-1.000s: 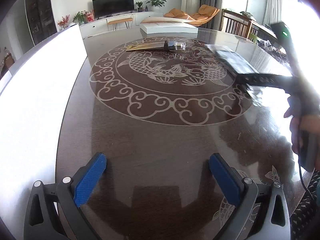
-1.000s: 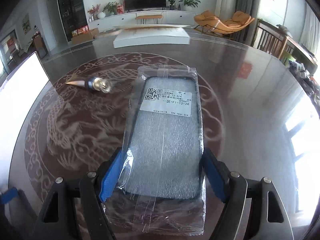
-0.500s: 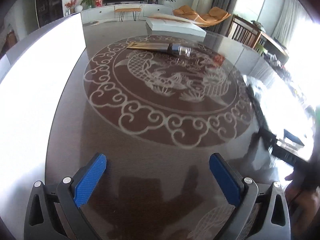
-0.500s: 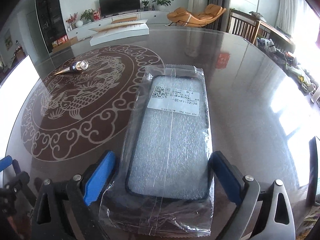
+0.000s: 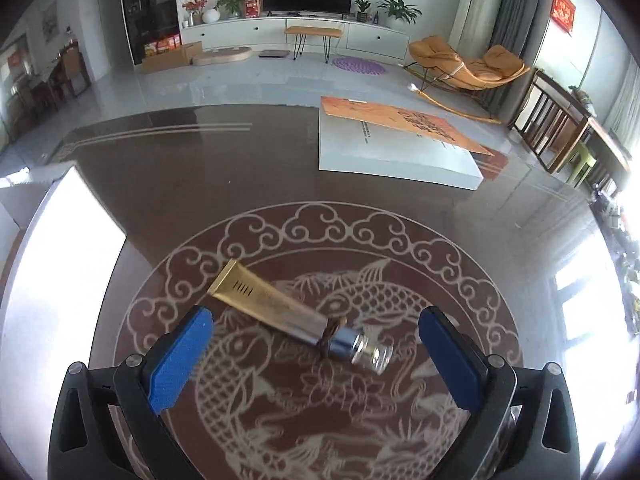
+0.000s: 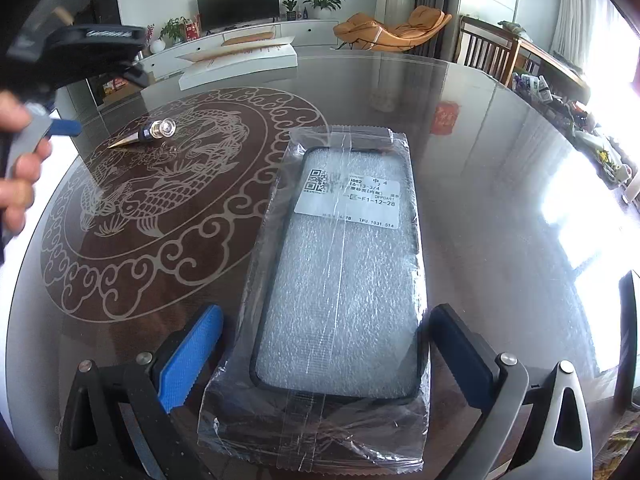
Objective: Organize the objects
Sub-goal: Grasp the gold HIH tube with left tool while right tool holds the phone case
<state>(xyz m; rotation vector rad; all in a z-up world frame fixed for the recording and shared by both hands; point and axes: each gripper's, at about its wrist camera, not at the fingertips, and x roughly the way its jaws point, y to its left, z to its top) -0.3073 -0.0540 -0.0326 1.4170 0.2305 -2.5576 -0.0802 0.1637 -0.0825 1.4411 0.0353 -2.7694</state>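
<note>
A gold tube with a clear cap (image 5: 288, 311) lies on the dark round table, between the blue pads of my open left gripper (image 5: 316, 356), just ahead of them. It also shows far left in the right wrist view (image 6: 148, 134). A phone case in a clear plastic bag (image 6: 336, 276) lies flat on the table between the fingers of my right gripper (image 6: 326, 358). The right jaws stand apart with gaps to the bag on both sides. The left gripper's body and the holding hand (image 6: 20, 160) show at the left edge of the right wrist view.
A white flat box with an orange sheet (image 5: 396, 144) lies at the table's far side. A white board (image 5: 60, 280) lies along the table's left edge. The carved fish medallion (image 6: 160, 200) fills the table's middle. Chairs and clutter stand at the right.
My left gripper has moved forward across the table to the gold tube, which now lies between its pads. My right gripper has opened off the bagged phone case, which now rests on the table.
</note>
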